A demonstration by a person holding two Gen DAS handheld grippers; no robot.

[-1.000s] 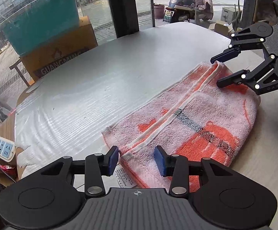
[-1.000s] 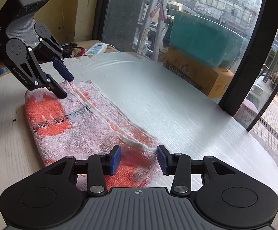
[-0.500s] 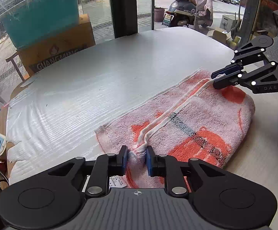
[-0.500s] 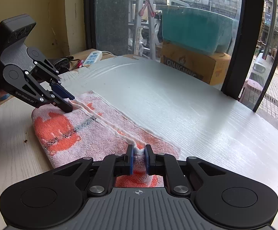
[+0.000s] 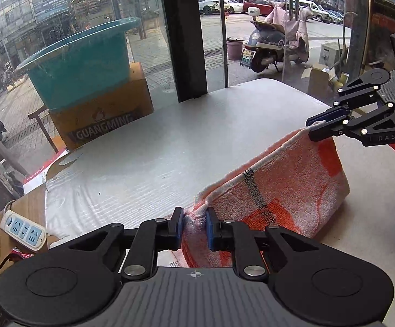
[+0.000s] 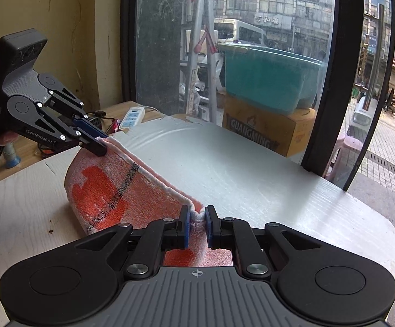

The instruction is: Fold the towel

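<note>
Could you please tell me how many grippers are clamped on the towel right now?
2. The left gripper pinches one end of the towel's white-trimmed edge; the right gripper pinches the other end. Both hold it above the table.

The towel (image 5: 287, 188) is fuzzy terry cloth. The table (image 6: 15, 212) is pale matt wood, overlaid with a ribbed, faintly shiny sheet (image 5: 154, 150). The grippers (image 5: 194, 224) are matt black plastic.
</note>
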